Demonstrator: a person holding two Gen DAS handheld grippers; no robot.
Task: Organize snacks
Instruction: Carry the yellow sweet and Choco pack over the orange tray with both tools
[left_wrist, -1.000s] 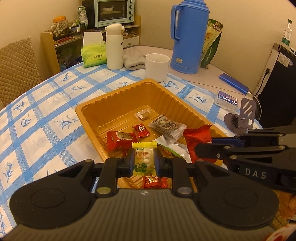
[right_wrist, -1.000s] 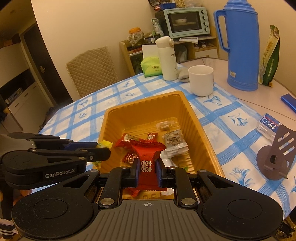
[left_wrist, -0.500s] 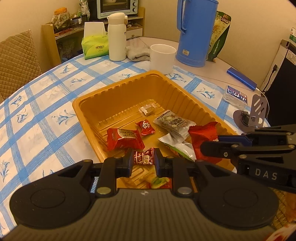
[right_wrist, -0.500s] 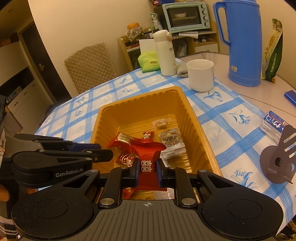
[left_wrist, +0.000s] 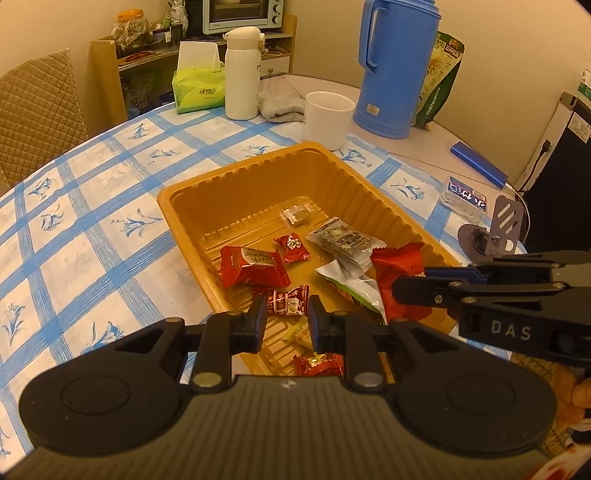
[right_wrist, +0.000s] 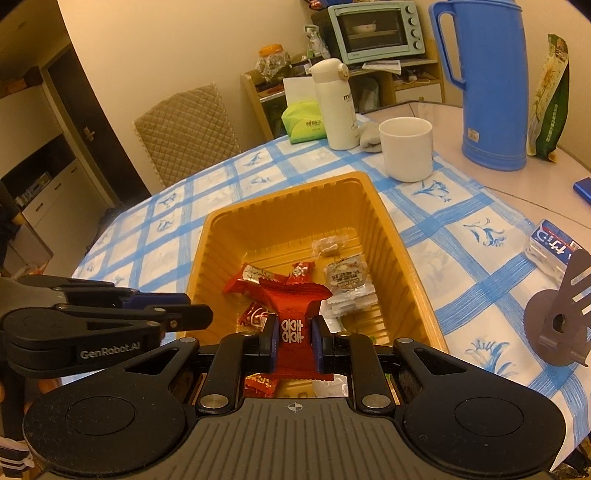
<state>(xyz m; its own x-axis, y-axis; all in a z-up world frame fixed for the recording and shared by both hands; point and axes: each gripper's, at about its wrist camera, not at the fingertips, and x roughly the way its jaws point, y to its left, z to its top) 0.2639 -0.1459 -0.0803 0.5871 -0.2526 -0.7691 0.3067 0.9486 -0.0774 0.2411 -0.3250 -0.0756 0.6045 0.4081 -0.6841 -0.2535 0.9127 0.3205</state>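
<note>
Right wrist view shows your right gripper with its jaws pinching a red foil snack packet with white characters, held over the near end of the ribbed orange plastic tray and not yet let go. Your left gripper has its jaws nearly pressed together with nothing between them: the yellow-and-green candy packet they carried a second ago now lies in the tray's near end, below those jaws. So that piece is delivered, and the red packet looks next. Further into the tray lie a larger red packet with gold print, a small red candy, a grey printed sachet and a clear-wrapped sweet. Beyond the tray's far rim, on the blue-checked counter, stand a white cup and a blue thermos jug.
</note>
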